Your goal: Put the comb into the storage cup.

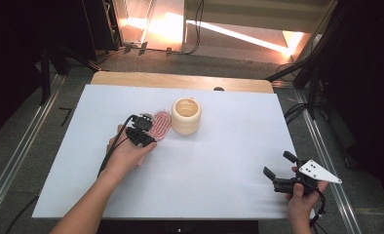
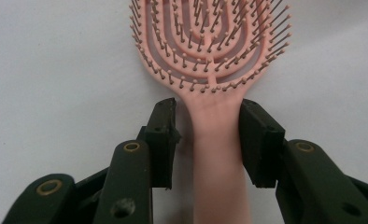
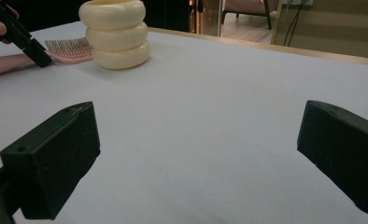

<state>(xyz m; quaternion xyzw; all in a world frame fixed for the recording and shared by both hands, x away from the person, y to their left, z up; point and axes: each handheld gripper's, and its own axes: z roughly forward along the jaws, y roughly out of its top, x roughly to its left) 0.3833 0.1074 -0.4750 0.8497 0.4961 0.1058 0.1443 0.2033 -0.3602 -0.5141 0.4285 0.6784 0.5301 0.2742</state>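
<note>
A pink vented hairbrush (image 1: 160,124) lies bristles up on the white table, just left of a cream ribbed holder (image 1: 186,116). My left gripper (image 1: 143,126) is down at the brush's handle. In the left gripper view its jaws stand open on either side of the handle (image 2: 217,154), with a small gap at the left pad (image 2: 166,135), and the brush head (image 2: 215,42) lies beyond. My right gripper (image 1: 278,163) is held open near the table's front right corner with nothing between its fingers. From the right gripper (image 3: 198,140) I see the holder (image 3: 114,35) and the brush (image 3: 70,49) far off.
The white tabletop (image 1: 219,161) stretches wide between the two hands. A wooden edge (image 1: 180,80) runs along the back. Metal rails and dark stands flank the table on both sides. A small dark knob (image 1: 219,89) sits at the back edge.
</note>
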